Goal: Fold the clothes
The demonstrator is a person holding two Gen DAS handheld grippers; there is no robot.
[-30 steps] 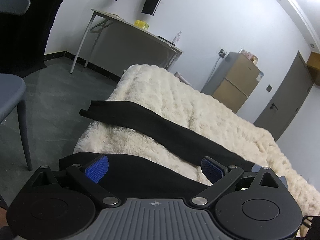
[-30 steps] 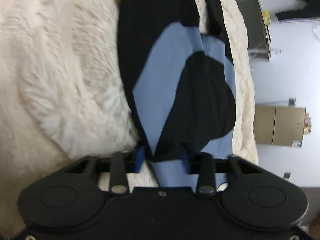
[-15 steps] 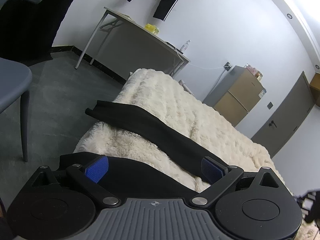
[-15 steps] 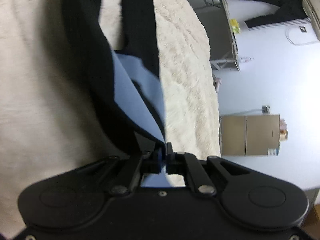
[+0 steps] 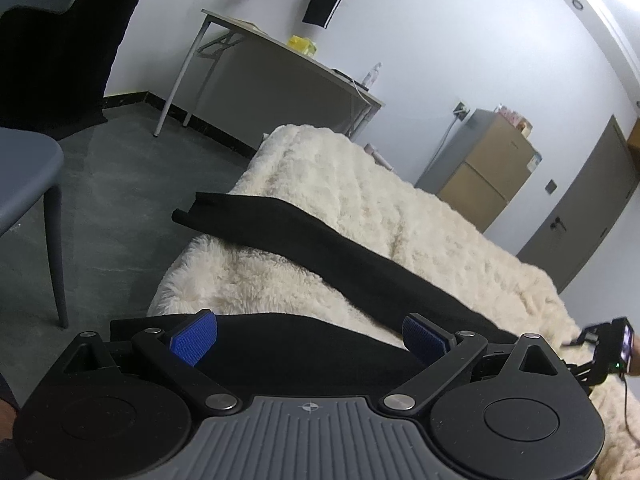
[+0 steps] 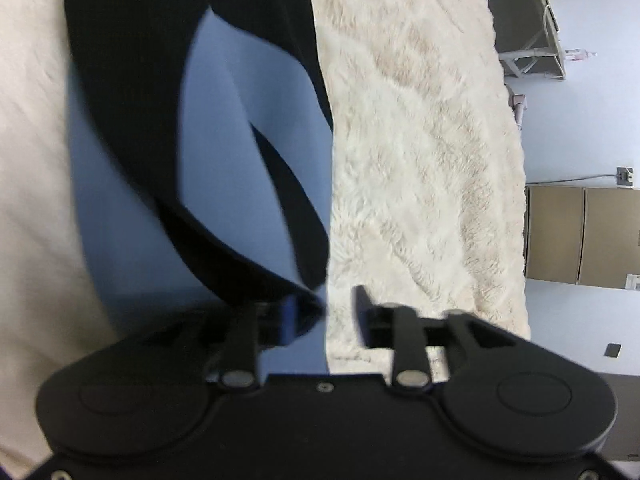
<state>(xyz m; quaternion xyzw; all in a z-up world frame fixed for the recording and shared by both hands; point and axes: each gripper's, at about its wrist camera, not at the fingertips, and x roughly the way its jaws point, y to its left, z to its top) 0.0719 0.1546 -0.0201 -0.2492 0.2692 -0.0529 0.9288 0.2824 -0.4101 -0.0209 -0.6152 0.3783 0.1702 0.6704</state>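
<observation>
Chair (image 5: pixel 28 184): standing on the dark floor (image 5: pixel 120 208) at the left of the left wrist view, apart from the bed.
Left gripper (image 5: pixel 310 338): hovering with its jaws standing wide apart over the near corner of the bed; the blue pads (image 5: pixel 194 340) are pressing on nothing, with black cloth lying below and between them.
Garment (image 5: pixel 320 252): a black piece with a blue inner face, lying on the cream fleece blanket (image 5: pixel 380 208); one long black leg is running slantwise from the bed's left edge toward the near right.
Right gripper (image 6: pixel 324 310): jaws opening; the folded corner of the garment (image 6: pixel 224 128) is lying just by the left pad, and the right pad is standing clear over the fleece (image 6: pixel 420 140).
Table (image 5: pixel 280 44): standing against the white wall beyond the bed.
Cabinet (image 5: pixel 484 172): standing right of the bed's far end.
</observation>
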